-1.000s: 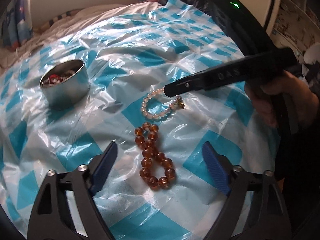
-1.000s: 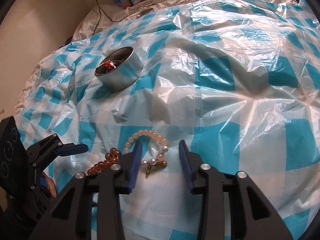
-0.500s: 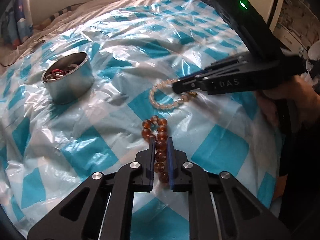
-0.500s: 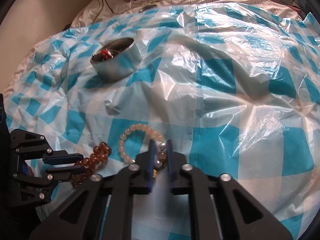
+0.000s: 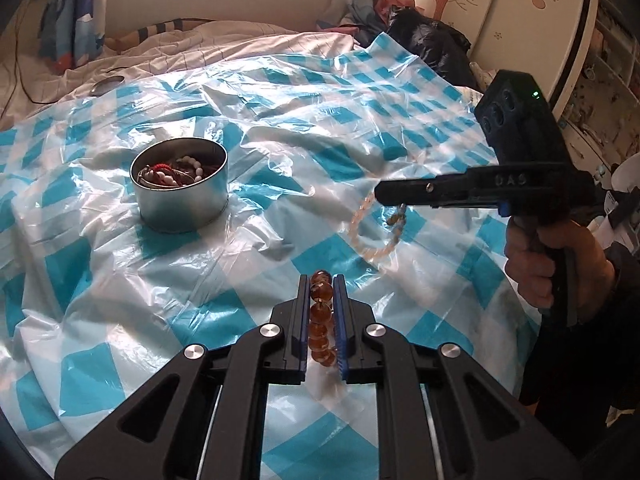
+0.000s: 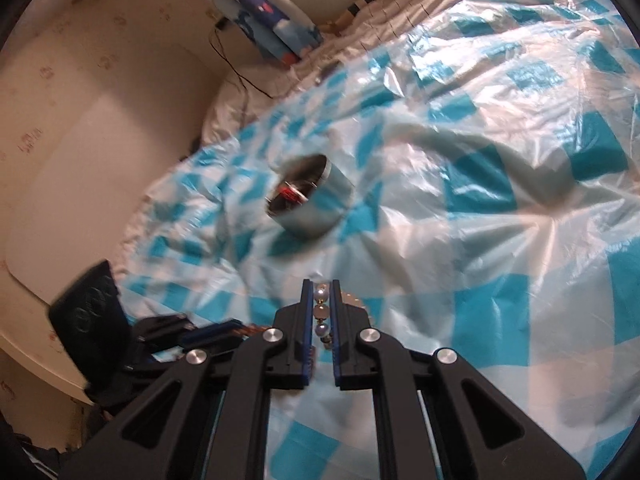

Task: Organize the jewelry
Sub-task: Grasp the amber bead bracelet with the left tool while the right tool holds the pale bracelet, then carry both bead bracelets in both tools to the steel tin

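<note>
Amber bead bracelet (image 5: 321, 320): clamped lengthwise between the blue pads of the left gripper (image 5: 321, 304), jaws drawn narrow onto the beads, one bead poking out past the fingertips. By appearance hard, glossy, round beads on a cord; likely light, limp as a whole, and inclined to roll or slip under the pads. Best taken across two or three beads at once, as here, not at a single bead.

Pale bead bracelet (image 5: 374, 232): pinched at its clasp end by the right gripper (image 6: 322, 312), jaws narrow on small pearl-like beads (image 6: 321, 293); in the left wrist view the loop hangs free below the fingertips, clear of the sheet. Probably light and floppy; the dangling loop may swing and snag on a rim.

Round metal tin (image 5: 180, 186): ahead and to the left of the left jaws, well apart from them, upright and open; ahead of the right jaws also. Holds red and white beaded pieces already.

Blue-and-white checked plastic sheet (image 5: 120, 280): crinkled cover under everything, slick-looking.

Hand (image 5: 552, 264): wrapped round the right gripper's handle.

Status, as a judgement: both bracelets are secured; carrying them to the tin remains.
</note>
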Demonstrator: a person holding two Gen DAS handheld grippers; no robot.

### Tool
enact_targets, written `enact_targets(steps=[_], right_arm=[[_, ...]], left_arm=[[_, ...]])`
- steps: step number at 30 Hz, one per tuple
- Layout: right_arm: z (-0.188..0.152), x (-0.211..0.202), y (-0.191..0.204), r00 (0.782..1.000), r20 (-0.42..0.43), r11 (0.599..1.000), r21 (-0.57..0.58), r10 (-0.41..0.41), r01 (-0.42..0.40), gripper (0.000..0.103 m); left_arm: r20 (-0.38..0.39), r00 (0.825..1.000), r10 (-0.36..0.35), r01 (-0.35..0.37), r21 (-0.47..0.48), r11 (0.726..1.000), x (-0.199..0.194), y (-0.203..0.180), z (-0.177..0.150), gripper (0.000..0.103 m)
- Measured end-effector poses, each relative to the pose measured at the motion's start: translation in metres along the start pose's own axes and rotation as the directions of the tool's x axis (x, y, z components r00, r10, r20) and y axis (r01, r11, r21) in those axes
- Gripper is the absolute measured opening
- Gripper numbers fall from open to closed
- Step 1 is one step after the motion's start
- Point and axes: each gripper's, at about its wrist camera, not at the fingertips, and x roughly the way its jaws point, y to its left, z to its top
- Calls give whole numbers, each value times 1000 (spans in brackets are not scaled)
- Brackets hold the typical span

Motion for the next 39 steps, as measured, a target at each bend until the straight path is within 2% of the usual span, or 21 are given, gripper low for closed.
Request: enact_targets(steps=[8,21,26,31,39], right_arm=[[10,-12,16,995,87,998,-38,43,-40,8],[29,2,31,987,143,996,-54,72,-65,8],[43,13,42,982,161,994,-71,99,-88,8],[66,28,50,973,188,989,-86,135,-120,8],[85,52,42,976,173,990,-65,132,-122,9]], left_arm=[[51,994,99,-99,2,995,-8,4,10,10],[155,973,168,-157,-81,984,-32,32,41,10],[202,967,153,-128,-133,983,-39,46,56,10],[225,960,168,-137,-149,979,-38,55,72,10],[257,951,174,-129,-182,975,-29,77,99,10]])
